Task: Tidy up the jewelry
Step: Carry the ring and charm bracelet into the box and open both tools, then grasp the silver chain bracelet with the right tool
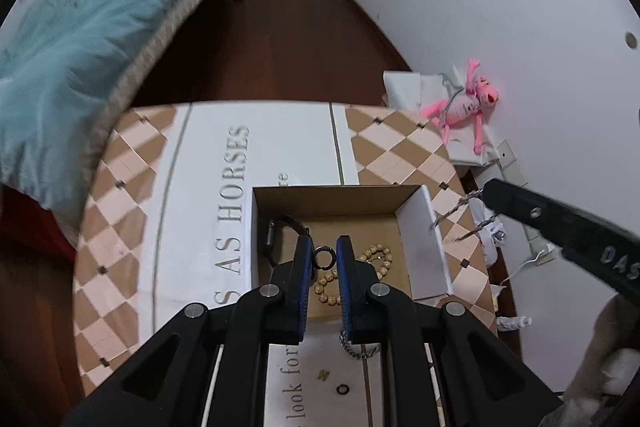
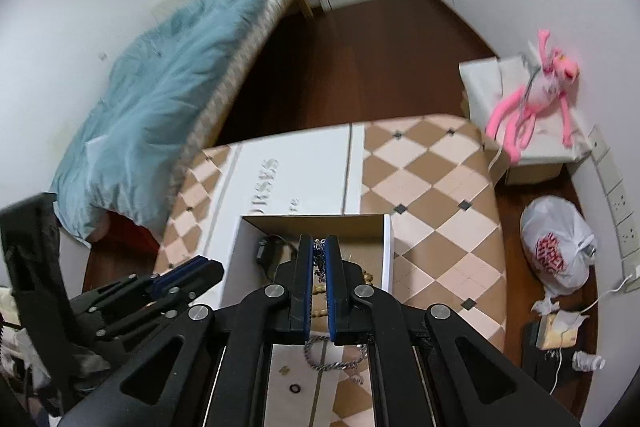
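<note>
The left tongs pinch one small dark ring over the open cardboard box. The right tongs are closed on one silvery chain dangling from their tips. Beneath them in the box lie one beaded bracelet and one black watch. Behind both tongs on the desk: one chain bracelet, one dark ring.
</note>
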### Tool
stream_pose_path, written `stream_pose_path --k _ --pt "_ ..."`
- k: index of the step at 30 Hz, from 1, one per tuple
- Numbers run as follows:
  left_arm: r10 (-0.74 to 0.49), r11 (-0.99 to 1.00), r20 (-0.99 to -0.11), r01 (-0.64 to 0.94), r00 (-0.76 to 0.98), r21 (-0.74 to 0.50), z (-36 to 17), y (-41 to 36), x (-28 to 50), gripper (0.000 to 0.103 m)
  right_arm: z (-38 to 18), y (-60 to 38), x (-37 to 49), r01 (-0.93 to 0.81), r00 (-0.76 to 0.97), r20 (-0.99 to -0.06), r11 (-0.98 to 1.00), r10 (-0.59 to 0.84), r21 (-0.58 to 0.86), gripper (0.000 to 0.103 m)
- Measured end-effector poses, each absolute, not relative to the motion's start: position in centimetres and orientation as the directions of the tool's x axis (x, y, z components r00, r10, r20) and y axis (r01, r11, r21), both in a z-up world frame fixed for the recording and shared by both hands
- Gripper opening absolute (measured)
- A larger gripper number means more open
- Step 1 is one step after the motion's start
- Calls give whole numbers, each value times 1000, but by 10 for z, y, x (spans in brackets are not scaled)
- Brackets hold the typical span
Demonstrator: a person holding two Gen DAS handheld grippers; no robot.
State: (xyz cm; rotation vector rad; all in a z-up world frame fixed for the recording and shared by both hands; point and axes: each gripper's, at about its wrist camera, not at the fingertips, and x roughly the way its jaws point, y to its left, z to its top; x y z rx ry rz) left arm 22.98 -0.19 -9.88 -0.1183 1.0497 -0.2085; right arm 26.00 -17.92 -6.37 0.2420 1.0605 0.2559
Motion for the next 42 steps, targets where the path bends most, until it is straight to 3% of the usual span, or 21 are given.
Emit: stream_pose_path --k 7,13,14,15,17,20,21,23,24,25,27,31,42 --pt "-301 954 -893 90 334 -288 -133 -4 265 10 -108 -171 295 -96 362 -890 961 276 259 6" --pt "-308 950 -899 59 310 -305 -131 -4 284 15 -124 -170 307 -94 305 -919 968 251 233 7" --pt "-284 958 -902 63 326 -280 -127 -4 285 27 -125 -169 308 -94 303 -919 968 251 233 7" --pt "-270 962 -901 60 340 -266 -122 -2 285 48 -125 -170 308 -91 302 -921 969 245 228 10" --pt "-259 964 -891 48 374 -260 -116 4 286 70 -124 -172 307 -88 305 -924 973 229 212 19" --pt "-194 980 -893 36 406 -196 -110 12 285 75 -119 -172 304 -88 318 -925 978 207 189 47" --pt "-157 987 -893 34 422 -158 -107 14 282 87 -118 -172 303 -87 324 -926 981 195 176 57" --pt "-111 993 -887 29 447 -110 -103 19 279 100 -114 -170 300 -89 338 -928 987 155 132 63" --pt "-88 996 -882 24 463 -86 -101 21 276 100 -113 -168 297 -93 345 -931 991 119 92 69" --pt "-70 997 -879 19 472 -69 -101 22 275 100 -113 -167 295 -94 348 -932 993 100 71 84" --pt "-33 999 -867 6 497 -34 -98 27 267 100 -114 -163 290 -99 352 -935 995 51 17 99" --pt "-11 1000 -857 -9 516 -19 -96 33 257 100 -114 -159 278 -97 360 -933 995 9 -28 99" --pt "36 999 -828 -37 560 18 -92 49 195 101 -103 -157 218 -52 424 -903 998 64 46 99"
